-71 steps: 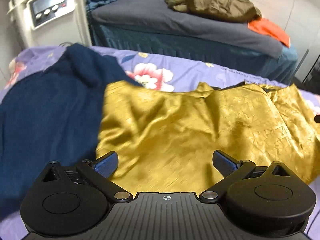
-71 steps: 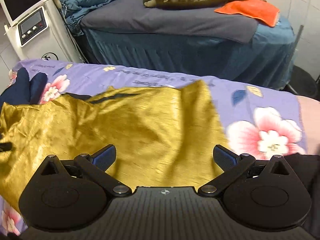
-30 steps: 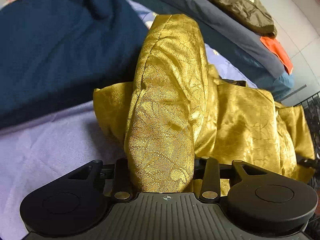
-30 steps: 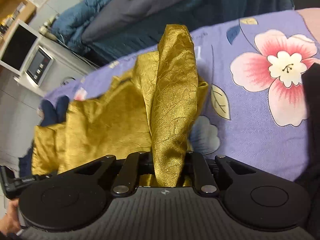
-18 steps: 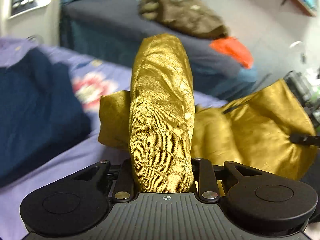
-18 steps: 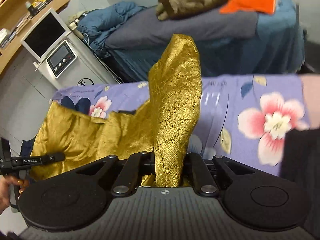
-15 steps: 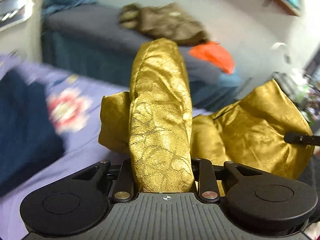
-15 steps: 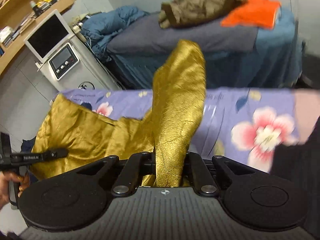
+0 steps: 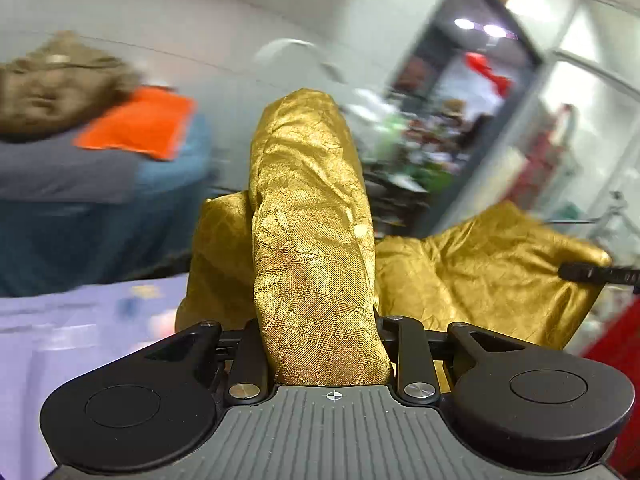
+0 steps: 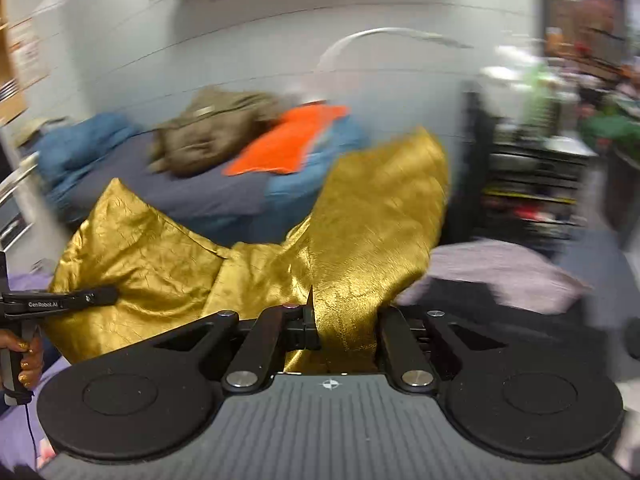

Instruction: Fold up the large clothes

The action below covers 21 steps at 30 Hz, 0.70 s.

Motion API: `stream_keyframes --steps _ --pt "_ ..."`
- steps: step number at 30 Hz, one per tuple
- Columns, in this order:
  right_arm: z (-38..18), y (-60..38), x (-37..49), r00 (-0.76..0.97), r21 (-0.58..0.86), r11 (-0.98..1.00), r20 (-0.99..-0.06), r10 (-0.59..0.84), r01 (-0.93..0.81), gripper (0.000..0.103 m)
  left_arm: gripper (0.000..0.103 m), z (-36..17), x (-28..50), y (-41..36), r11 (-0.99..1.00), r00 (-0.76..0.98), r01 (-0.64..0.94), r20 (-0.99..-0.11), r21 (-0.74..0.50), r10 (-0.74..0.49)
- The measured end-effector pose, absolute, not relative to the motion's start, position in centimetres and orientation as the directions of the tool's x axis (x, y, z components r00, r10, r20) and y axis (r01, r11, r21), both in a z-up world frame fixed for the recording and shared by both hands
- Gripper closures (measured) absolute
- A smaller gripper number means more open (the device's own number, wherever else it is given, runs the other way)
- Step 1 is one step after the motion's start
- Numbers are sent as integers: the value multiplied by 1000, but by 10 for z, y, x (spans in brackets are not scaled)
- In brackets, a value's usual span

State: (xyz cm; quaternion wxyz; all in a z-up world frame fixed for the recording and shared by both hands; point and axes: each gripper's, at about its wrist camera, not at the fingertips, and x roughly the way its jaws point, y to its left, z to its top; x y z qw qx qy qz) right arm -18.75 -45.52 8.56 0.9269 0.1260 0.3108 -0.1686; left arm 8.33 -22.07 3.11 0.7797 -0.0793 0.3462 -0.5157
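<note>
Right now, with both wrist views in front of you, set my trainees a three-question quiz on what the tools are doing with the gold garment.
1. True or false: the left tool is shut on a bunched fold of the gold garment.
2. What lies next to the olive-brown jacket on the far bed? A) an orange cloth B) a white pillow C) a black bag
3. Fill in: the right tool grips the ____ garment.

Key
1. True; fabric fills the gap between its jaws.
2. A, the orange cloth.
3. gold; the cloth hangs between both tools.
</note>
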Motion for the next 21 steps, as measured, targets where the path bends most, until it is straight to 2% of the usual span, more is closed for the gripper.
stream_keyframes --steps 5,7,9,12,14,17,21 --pt "111 -488 -280 736 125 836 -556 -387 535 94 26 60 73 -304 344 121 800 -430 -492 -895" --pt "121 -503 -302 739 163 807 -533 -412 567 93 26 81 66 -332 322 114 821 -418 -471 -901" --pt "128 -515 -310 728 140 794 -516 -452 592 94 26 105 63 -355 279 95 842 -381 -462 -920" --pt "151 -525 -311 753 149 792 -452 -477 592 94 27 124 44 -348 228 100 888 -316 -399 -943" --pt "166 -518 -311 770 123 807 -411 -488 577 94 27 113 44 -328 247 116 874 -315 -417 -942" --pt "171 -512 -321 766 85 818 -416 -489 568 94 30 60 54 -298 329 157 846 -394 -420 -906" --pt "115 -526 -324 719 132 819 -570 -398 558 93 27 -54 80 -262 538 162 716 -645 -444 -747"
